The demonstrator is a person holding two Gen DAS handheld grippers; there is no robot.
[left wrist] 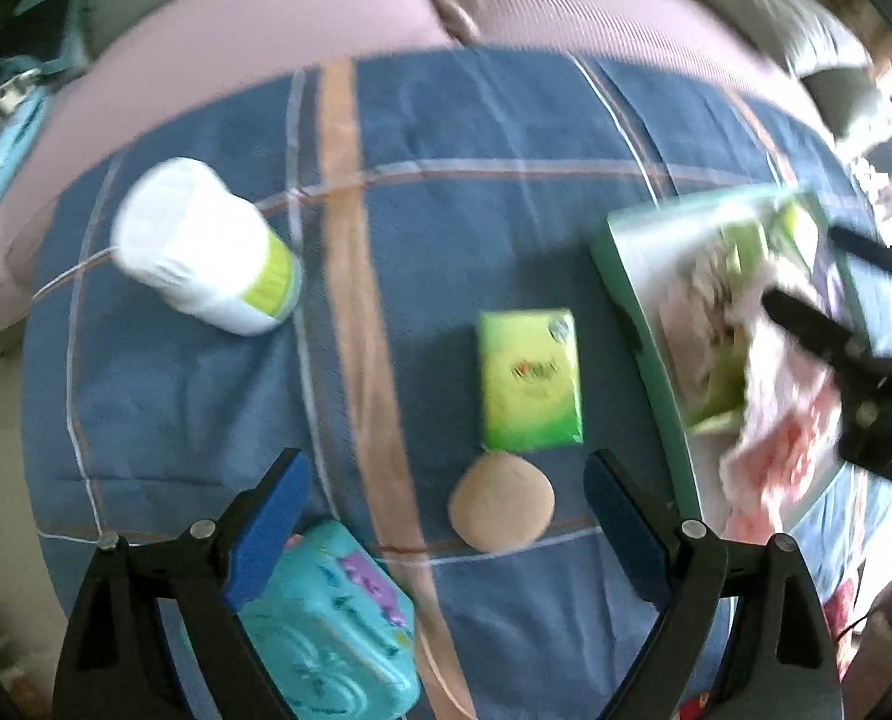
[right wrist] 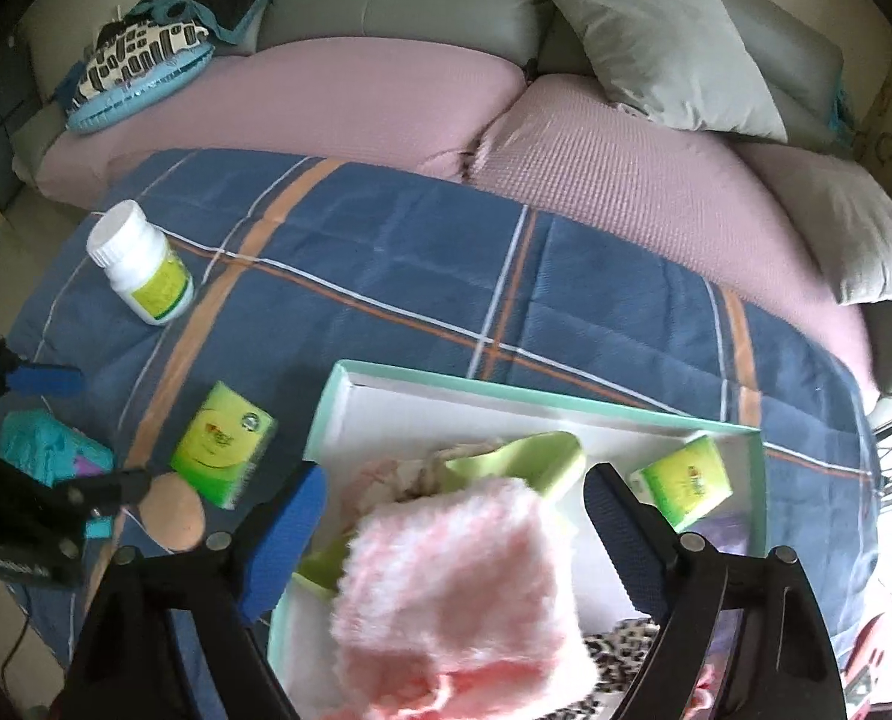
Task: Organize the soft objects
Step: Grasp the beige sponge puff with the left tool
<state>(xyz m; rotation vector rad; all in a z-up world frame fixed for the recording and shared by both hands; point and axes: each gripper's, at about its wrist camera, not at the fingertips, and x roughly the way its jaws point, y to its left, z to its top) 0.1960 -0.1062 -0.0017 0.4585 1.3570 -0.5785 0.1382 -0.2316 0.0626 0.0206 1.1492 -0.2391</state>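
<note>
Already the pink fluffy cloth (right wrist: 464, 576) lies in the green-rimmed tray (right wrist: 542, 399) with a green cloth (right wrist: 524, 456) and one tissue pack (right wrist: 683, 483). Outside it on the blue plaid quilt (right wrist: 386, 264) wait another tissue pack (left wrist: 530, 378), a round beige pad (left wrist: 502, 504), a teal pouch (left wrist: 326, 642) and a white bottle (left wrist: 206, 246). Both left tongs (left wrist: 446, 540) and right tongs (right wrist: 455, 546) stand wide, gripping nothing.

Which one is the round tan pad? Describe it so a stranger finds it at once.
Start at the blue plaid blanket spread before the pink sofa cushions. Left of the green-rimmed tray lies a green tissue pack; the round tan pad sits just below it. It is the only plain, unprinted disc there.
</note>
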